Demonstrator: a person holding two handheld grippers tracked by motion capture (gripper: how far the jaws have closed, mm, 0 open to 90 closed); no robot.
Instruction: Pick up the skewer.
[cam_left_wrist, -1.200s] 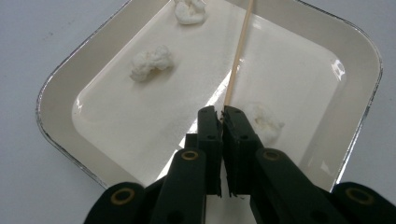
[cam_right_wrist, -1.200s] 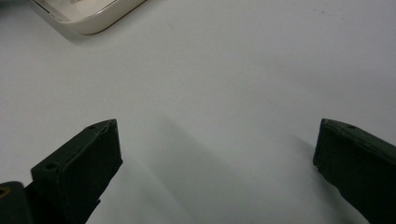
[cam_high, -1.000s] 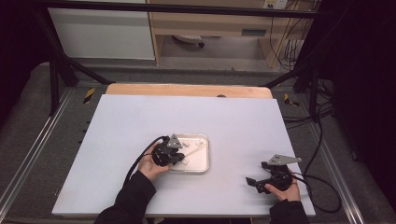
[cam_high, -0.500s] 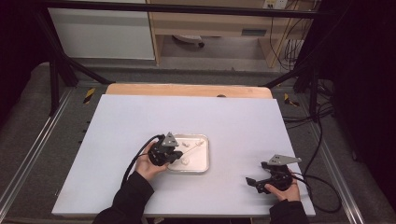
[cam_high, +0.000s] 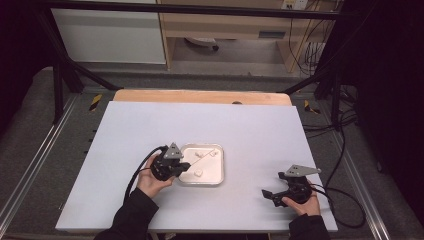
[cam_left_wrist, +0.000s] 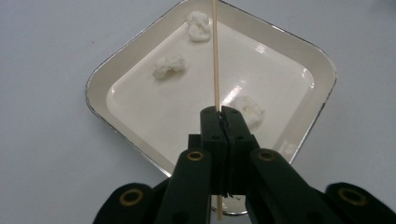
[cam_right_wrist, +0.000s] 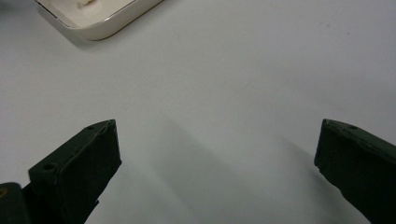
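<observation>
Left gripper (cam_left_wrist: 223, 112): black jaws pressed together, clamped on a thin pale wooden skewer (cam_left_wrist: 215, 56). The stick runs straight up from the jaw tips and passes out of the top of the left gripper view; a short end shows below the jaws. In the high view this gripper (cam_high: 186, 165) sits at the left edge of the shallow cream-white square tray with rounded corners (cam_high: 218, 176), jaw tips over its rim.

Tray (cam_left_wrist: 308, 121) as landmark: the skewer crosses above its floor. Three small white lumps (cam_left_wrist: 169, 66) lie inside it: one just left of the stick, one at the far corner beside the stick (cam_left_wrist: 198, 25), and one just right of the jaw tips (cam_left_wrist: 250, 109). Whether the stick touches any lump cannot be told.

Right gripper (cam_right_wrist: 215, 154): jaws standing wide apart, nothing between them, over bare white table (cam_right_wrist: 224, 84). It (cam_high: 272, 196) rests well right of the tray, near the table's front edge; a tray corner (cam_right_wrist: 100, 25) shows at the upper left of the right gripper view.
</observation>
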